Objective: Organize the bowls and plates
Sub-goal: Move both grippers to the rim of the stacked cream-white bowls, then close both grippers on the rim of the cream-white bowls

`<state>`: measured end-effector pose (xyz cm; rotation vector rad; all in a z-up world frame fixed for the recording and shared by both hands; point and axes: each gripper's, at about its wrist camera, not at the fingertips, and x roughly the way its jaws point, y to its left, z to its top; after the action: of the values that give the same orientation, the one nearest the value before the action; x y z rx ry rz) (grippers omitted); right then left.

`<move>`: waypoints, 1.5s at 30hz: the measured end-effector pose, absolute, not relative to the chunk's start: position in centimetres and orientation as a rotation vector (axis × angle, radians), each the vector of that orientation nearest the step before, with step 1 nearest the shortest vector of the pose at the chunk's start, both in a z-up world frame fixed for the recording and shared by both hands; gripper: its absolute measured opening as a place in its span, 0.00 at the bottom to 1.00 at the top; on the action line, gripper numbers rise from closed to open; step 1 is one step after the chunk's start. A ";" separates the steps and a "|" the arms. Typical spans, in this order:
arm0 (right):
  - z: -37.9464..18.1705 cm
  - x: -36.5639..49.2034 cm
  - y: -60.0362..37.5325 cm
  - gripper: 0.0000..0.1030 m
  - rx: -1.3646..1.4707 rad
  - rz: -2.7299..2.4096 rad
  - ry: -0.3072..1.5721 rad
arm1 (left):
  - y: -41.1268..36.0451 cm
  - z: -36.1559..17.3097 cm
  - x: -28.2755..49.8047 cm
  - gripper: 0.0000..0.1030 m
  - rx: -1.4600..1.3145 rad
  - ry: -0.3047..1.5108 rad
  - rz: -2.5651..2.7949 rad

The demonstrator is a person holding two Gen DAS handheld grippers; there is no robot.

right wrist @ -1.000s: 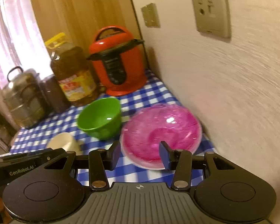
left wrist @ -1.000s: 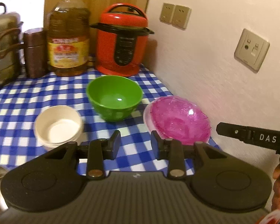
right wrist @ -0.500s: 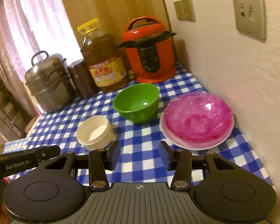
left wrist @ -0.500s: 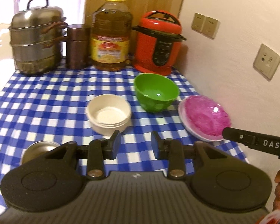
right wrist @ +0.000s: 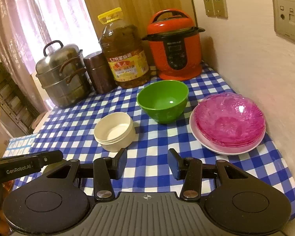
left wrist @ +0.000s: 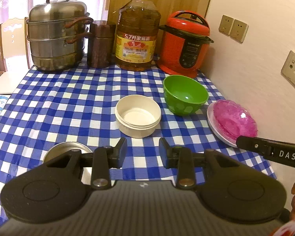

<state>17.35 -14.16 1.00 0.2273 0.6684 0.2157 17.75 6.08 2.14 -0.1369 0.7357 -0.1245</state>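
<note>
The green bowl (left wrist: 185,95) stood on the tabletop (left wrist: 68,98) toward its right side, a smooth, glossy plastic round with faint paler patches on its outer wall. Just right of it lay the pink plates (left wrist: 235,121), translucent, ribbed and glassy, stacked on a plain white plate (right wrist: 210,143) close to the wall. To the bowl's left and a little nearer sat the cream tub (left wrist: 138,116), a matte, straight-sided round with threaded ridges under its rim. A steel bowl (left wrist: 68,149) showed partly behind the left hand-held gripper (left wrist: 142,150), dull and brushed. The tabletop wore a blue-and-white checked cloth.

Along the back stood a stacked steel steamer pot (left wrist: 57,37), a brown cylindrical canister (left wrist: 101,43), a tall clear oil bottle (left wrist: 137,37) with a yellow cap, and a rounded red pressure cooker (left wrist: 186,43).

The left hand-held gripper hung above the near cloth, its jaws apart with nothing between them. The right hand-held gripper (right wrist: 147,163) was likewise spread and empty, with checks showing through the gap.

Compared with a second earlier, both cameras sat farther back: the dishes looked smaller, the steamer pot had come fully into the left view, and the steel bowl showed more.
</note>
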 end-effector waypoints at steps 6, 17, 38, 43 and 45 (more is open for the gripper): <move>0.3 18.5 -13.5 0.45 0.224 0.226 0.684 | 6.7 1.9 18.7 0.31 -0.129 0.738 -0.117; -1.8 23.2 -11.7 0.45 0.241 0.247 0.693 | 7.9 -0.1 23.2 0.32 -0.141 0.747 -0.097; -7.6 33.9 -9.4 0.45 0.302 0.273 0.744 | 9.6 -6.4 33.4 0.32 -0.218 0.748 -0.033; -8.2 35.6 -9.3 0.45 0.336 0.291 0.758 | 9.8 -7.4 34.2 0.31 -0.214 0.767 -0.040; -8.2 36.1 -9.1 0.44 0.337 0.296 0.757 | 9.8 -7.7 34.6 0.31 -0.216 0.775 -0.041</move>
<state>36.09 -9.14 -8.22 0.3373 0.7566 0.2959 34.57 9.80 -7.68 -0.2156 0.7755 -0.0408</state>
